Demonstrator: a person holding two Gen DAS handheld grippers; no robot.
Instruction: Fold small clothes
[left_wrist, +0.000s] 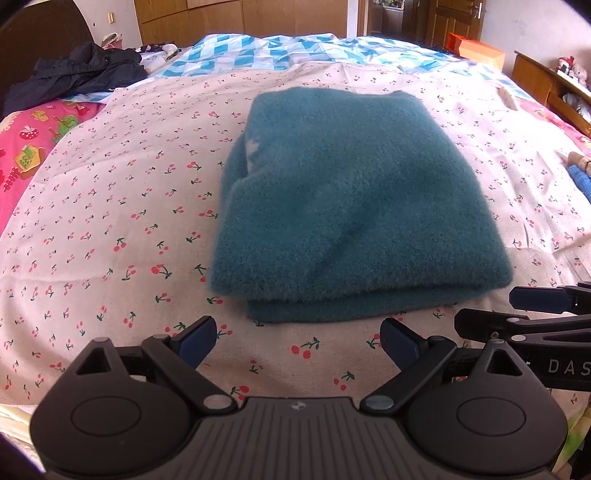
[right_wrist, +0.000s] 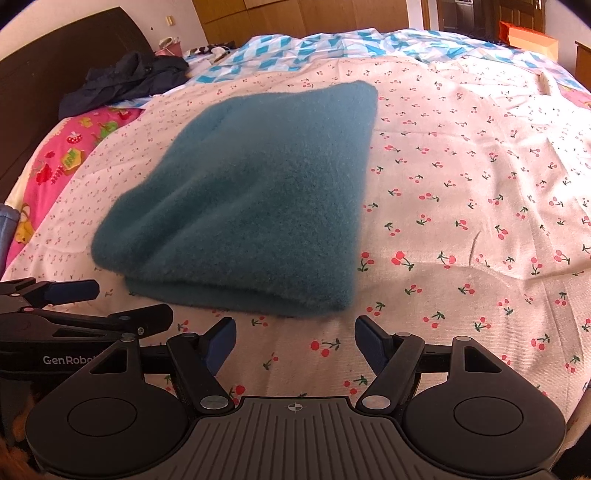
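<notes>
A teal fuzzy garment (left_wrist: 347, 206) lies folded into a thick rectangle on the cherry-print sheet (left_wrist: 122, 206); it also shows in the right wrist view (right_wrist: 255, 195). My left gripper (left_wrist: 299, 341) is open and empty, just short of the garment's near folded edge. My right gripper (right_wrist: 295, 345) is open and empty, near the garment's near right corner. Each gripper shows at the edge of the other's view: the right one (left_wrist: 539, 310) and the left one (right_wrist: 70, 299). The cherry-print sheet (right_wrist: 461, 192) spreads to the right.
A dark jacket (left_wrist: 74, 74) lies at the far left by the headboard. A blue-and-white checked quilt (left_wrist: 280, 51) covers the far end of the bed. A pink fruit-print cloth (left_wrist: 33, 147) lies on the left. An orange box (left_wrist: 476, 48) and wooden furniture (left_wrist: 546, 85) stand far right.
</notes>
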